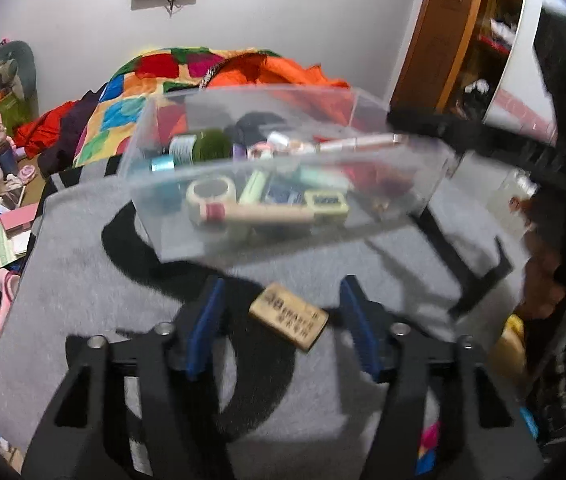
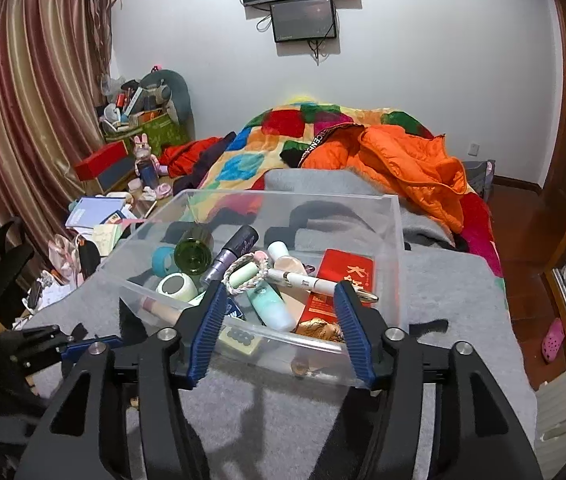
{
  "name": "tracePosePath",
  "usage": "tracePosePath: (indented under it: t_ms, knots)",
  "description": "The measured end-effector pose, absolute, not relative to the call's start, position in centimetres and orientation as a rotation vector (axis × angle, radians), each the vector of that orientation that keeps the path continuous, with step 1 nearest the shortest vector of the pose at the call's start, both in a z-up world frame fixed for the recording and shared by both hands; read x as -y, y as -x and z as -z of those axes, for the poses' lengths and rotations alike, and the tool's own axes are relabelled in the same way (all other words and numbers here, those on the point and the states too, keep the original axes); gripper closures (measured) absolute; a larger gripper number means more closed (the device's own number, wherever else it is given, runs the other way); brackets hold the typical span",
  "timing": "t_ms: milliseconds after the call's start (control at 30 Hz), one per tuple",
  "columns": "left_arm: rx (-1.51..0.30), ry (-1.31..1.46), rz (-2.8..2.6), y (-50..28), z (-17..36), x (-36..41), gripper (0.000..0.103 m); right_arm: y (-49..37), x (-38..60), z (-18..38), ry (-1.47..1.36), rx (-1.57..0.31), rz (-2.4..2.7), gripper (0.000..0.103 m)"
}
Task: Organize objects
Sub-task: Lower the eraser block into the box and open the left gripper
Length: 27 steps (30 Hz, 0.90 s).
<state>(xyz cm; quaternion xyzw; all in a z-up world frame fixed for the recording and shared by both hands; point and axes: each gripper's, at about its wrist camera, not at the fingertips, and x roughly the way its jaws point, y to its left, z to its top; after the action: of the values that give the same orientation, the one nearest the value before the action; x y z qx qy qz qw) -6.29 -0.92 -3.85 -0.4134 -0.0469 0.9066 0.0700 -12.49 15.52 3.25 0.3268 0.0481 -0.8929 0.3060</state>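
Observation:
A clear plastic bin (image 2: 391, 240) sits on the grey blanket (image 2: 463, 300), full of small items: a green jar (image 2: 193, 255), a purple tube (image 2: 231, 254), a mint tube (image 2: 271, 306), a white pen (image 2: 315, 280), a red packet (image 2: 339, 280). My right gripper (image 2: 279, 320) is open at the bin's near wall, holding nothing. In the left wrist view the bin (image 1: 155, 216) is ahead, blurred. A small tan wooden tag (image 1: 289, 316) lies on the blanket between my open left gripper's (image 1: 283, 320) fingers. The left gripper (image 2: 63, 344) also shows low left in the right wrist view.
A patchwork quilt (image 2: 267, 148) and an orange jacket (image 2: 411, 164) lie on the bed behind the bin. A cluttered desk with books and boxes (image 2: 103, 208) stands at the left. A wooden wardrobe (image 1: 443, 40) and red floor (image 2: 523, 280) are at the right.

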Motion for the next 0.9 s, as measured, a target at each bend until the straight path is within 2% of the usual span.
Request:
tracePosePath:
  t_ms: [100, 133, 200, 367, 733, 900]
  knots:
    - [0.136, 1.279, -2.702, 6.5, 5.3, 0.6, 0.042, 12.0, -16.0, -3.5, -0.853, -0.12, 2.363, 0.043]
    - [0.121, 1.276, -2.718, 6.6, 5.6, 0.5, 0.045, 11.8, -16.1, -3.5, -0.849, -0.122, 2.363, 0.043]
    - [0.066, 1.253, -2.759, 6.5, 5.6, 0.1, 0.059, 11.4, -16.2, -3.6, -0.841, -0.125, 2.363, 0.042]
    - [0.075, 1.199, -2.784, 6.2, 4.4, 0.1, 0.059, 10.6, -16.4, -3.5, -0.834, -0.141, 2.36, 0.042]
    - [0.164, 0.995, -2.887, 8.5, -1.9, 1.9, 0.058, 9.9, -16.6, -4.0, -0.801, -0.132, 2.356, 0.042]
    - [0.191, 1.019, -2.914, 11.4, -1.9, 2.7, 0.058, 10.1, -16.8, -4.0, -0.806, -0.117, 2.363, 0.042]
